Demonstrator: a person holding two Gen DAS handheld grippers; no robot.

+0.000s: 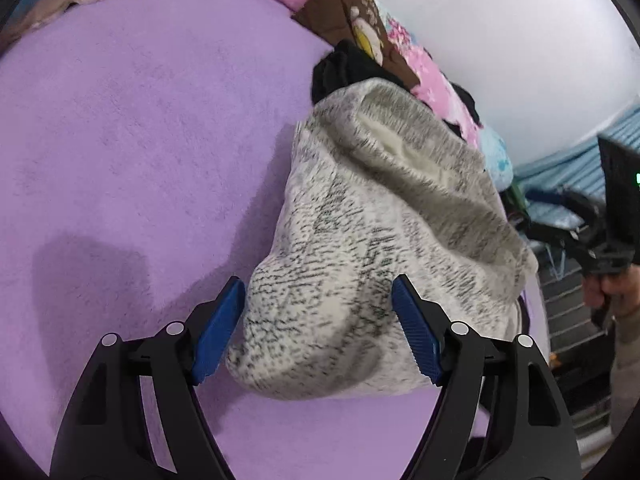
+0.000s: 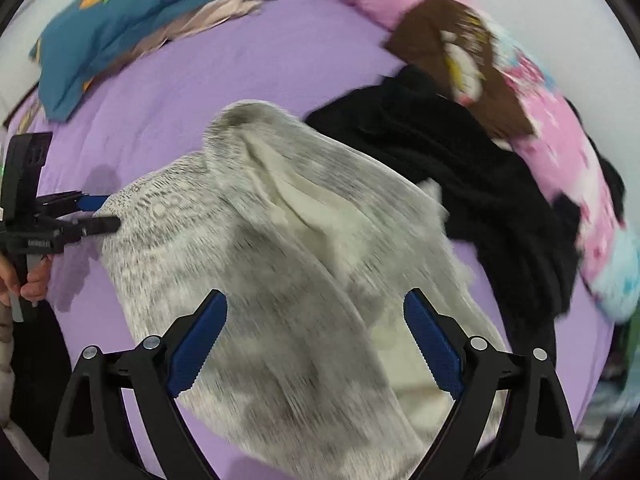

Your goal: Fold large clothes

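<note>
Sprawling across the purple bed sheet [image 1: 132, 128] is a big heathered grey-and-white knit sweater [image 1: 360, 240], all bunched up with its cream lining showing through the opening at the top. It sits toward the right side of the bed in the left wrist view.

Left side first: the left gripper [image 1: 318, 330] is spread wide, blue pads on either side of the lower corner of the sweater, not pinching anything. From the right wrist view you can spot that same left gripper [image 2: 105, 213] at the far left, with its tips right at the sweater's [image 2: 280, 248] edge, and the person's left hand [image 2: 28, 280] wrapped round the handle below it. Behind it, at the top left, a teal pillow with orange spots [image 2: 120, 24] lies on the bed.

Moving to the middle, the right gripper [image 2: 316, 342] is also wide open, hovering over the lower part of the sweater, fabric showing between the pads but nothing clamped. That view is pretty motion-blurred.

Over on the right, a black garment [image 2: 460, 168] is heaped just beside the sweater, touching its upper right edge. Beyond that, a pink floral blanket with a brown patch [image 2: 540, 128] runs along the wall side of the bed. In the left wrist view the right hand [image 1: 600, 288] shows at the far right edge.
</note>
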